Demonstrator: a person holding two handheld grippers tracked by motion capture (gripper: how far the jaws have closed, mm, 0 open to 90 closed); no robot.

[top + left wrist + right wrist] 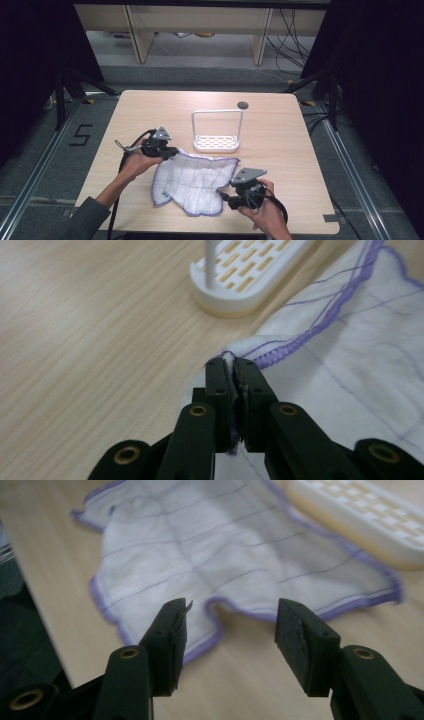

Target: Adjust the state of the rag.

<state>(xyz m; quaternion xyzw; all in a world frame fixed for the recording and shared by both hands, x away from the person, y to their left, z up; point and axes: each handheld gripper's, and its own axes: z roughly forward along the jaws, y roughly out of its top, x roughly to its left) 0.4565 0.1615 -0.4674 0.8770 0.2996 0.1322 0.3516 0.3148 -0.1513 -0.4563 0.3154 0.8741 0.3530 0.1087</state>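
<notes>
Hand-held gripper (234,371) pinching cloth (350,355) edge, white rack (250,275) behind

The cloth (192,182) lies spread on the desk (280,145), just in front of the rack (216,131) and nearly touching its base. My left hand-held gripper (173,150) sits at the cloth's far-left corner, pinching that edge, to the left of the rack. My right hand-held gripper (223,193) rests at the cloth's near-right edge, well in front of the rack, jaws apart around nothing.

Light wooden table (280,125) on grey floor (45,165) — dark curtains (30,50) flanking
</notes>
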